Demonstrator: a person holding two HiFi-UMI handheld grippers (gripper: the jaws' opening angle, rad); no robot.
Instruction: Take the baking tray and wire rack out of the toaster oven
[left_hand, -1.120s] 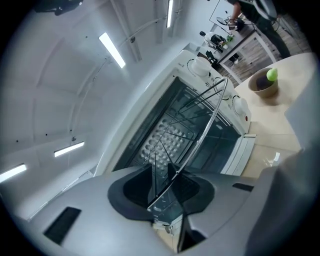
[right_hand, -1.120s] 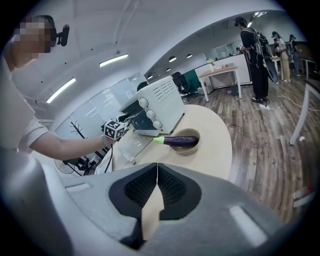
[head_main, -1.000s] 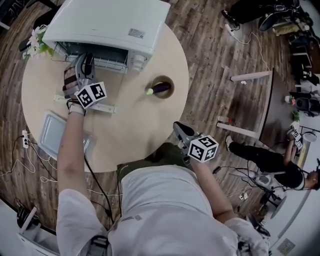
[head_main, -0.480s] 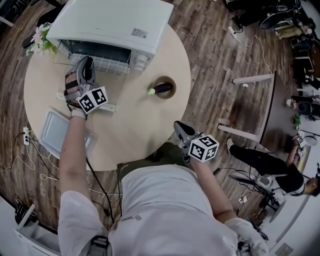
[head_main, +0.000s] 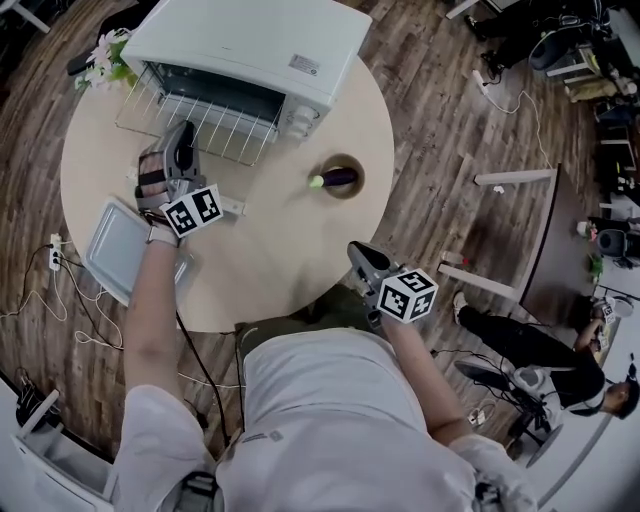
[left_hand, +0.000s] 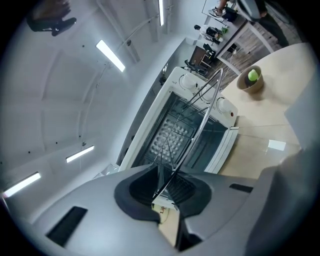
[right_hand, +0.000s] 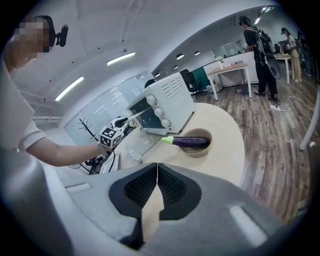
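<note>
Since the earlier frame the wire rack (head_main: 205, 122) has slid further out of the toaster oven (head_main: 255, 45), and the left gripper (head_main: 183, 137) has drawn back with it across the table (head_main: 270, 250) toward the person. Its jaws have just been closing with the rack's front bar between them. In the left gripper view the left gripper (left_hand: 162, 192) is clenched on that thin bar, and the wire rack (left_hand: 200, 117) runs away from the pads, seen nearly edge-on, toward the dark open front of the toaster oven (left_hand: 227, 112). From the head view most of the rack lies over the table in front of the oven, with its far edge at the oven's mouth. Whether that edge still sits inside cannot be told.

The baking tray (head_main: 112, 250) is already out. It lies flat near the table's left rim, beside the person's left forearm and well apart from the oven.

The right gripper (head_main: 356, 252) hangs near the table's edge in front of the person's body. In its own view the right gripper (right_hand: 157, 186) has its jaws pressed together with nothing between them. Ahead of it stands a brown bowl (right_hand: 197, 148) with an eggplant (right_hand: 191, 142) lying across it, right of the toaster oven (right_hand: 167, 102).
</note>
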